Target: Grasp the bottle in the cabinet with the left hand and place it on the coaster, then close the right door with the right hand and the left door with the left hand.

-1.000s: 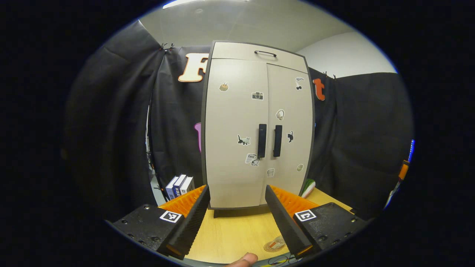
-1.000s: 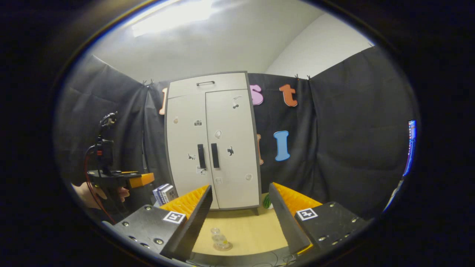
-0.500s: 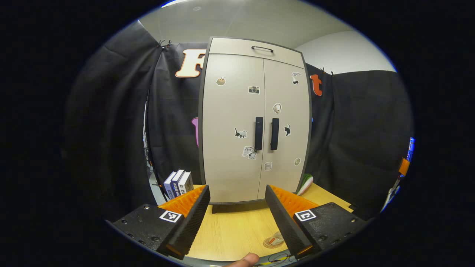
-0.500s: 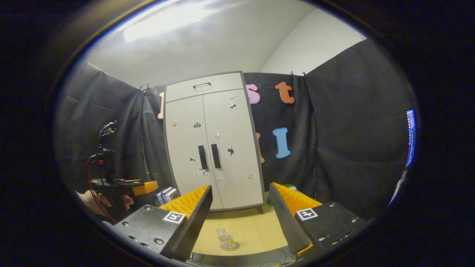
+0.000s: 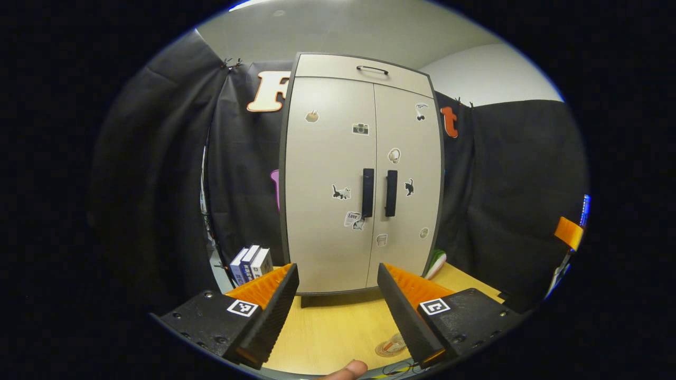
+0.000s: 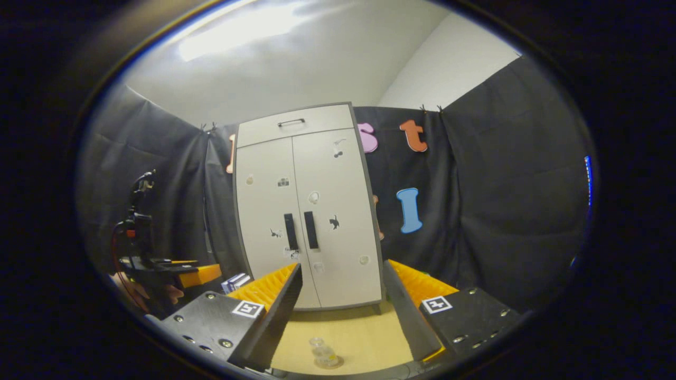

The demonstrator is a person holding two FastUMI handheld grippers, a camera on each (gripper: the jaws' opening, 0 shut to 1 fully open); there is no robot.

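Judging by the cabinet (image 5: 338,158) at frame centre, with left door (image 5: 325,179) and right door (image 5: 409,179) meeting flush, and the bottle (image 6: 323,352) upright on the coaster (image 6: 329,362) at the bottom of the right gripper view, little seems left to do. Main risk from here: knocking the small, light bottle over when lowering or pulling away either tool, since it stands near the front edge of the desk (image 5: 338,327), low between the fingers of the right gripper (image 6: 343,265). Jaws of left gripper (image 5: 336,269) and right gripper alike spread wide, holding nothing. Hard to confirm full latching of the doors; only a thin seam to go by. In the left gripper view, coaster (image 5: 390,347) half hidden behind the right-hand finger, bottle there too faint to make out. Green-and-white object (image 5: 437,262) beside the cabinet's lower right corner unidentifiable; books (image 5: 248,264) partly cut off at lower left.
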